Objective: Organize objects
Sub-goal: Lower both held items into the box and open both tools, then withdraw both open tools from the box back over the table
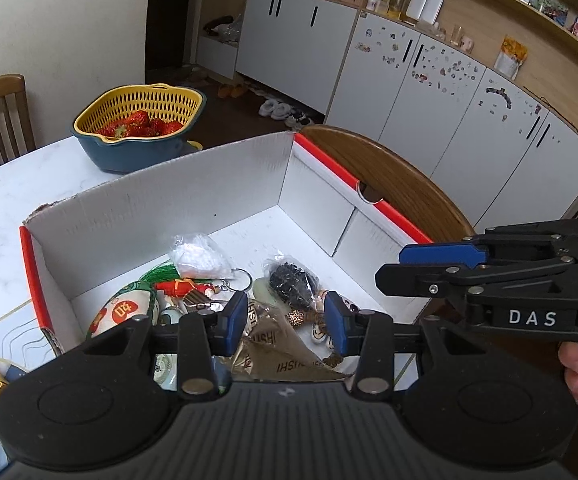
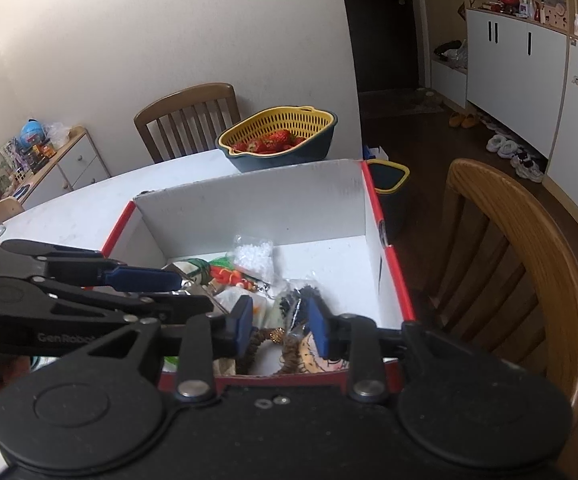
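risk 1: small items lie heaped and overlapping in the cardboard box [image 1: 209,208]; a pinch on one likely drags a neighbour, esp. the key ring [image 1: 241,280] tangled by the red figurine [image 1: 181,288].
risk 2: bag of white beads [image 1: 199,256] and bag of black bits [image 1: 291,284] are thin plastic; a pinch on the film alone could slip or tear, judging by the look.
risk 3: both tools crowd the same box corner; right gripper [image 1: 441,266] comes in from 3 o'clock, close to the left gripper [image 1: 285,320], so a bump is possible.
risk 4: box walls are light card; a nudge on the rim could shove the box toward the strawberry colander [image 1: 141,124] at 11 o'clock.
left pose: hovering over the near end of the box, fingers pointing to 12 o'clock, above the brown printed wrapper [image 1: 277,352]; jaws moderately apart, nothing between them.
right pose: right gripper [image 2: 279,320] above the near rim, over the black bag [image 2: 297,300] and cartoon face item [image 2: 317,356]; jaws apart, empty.
task items: all inside the box, bunched at its near-left half; far half bare.
contact: cannot tell if either tool touches anything.
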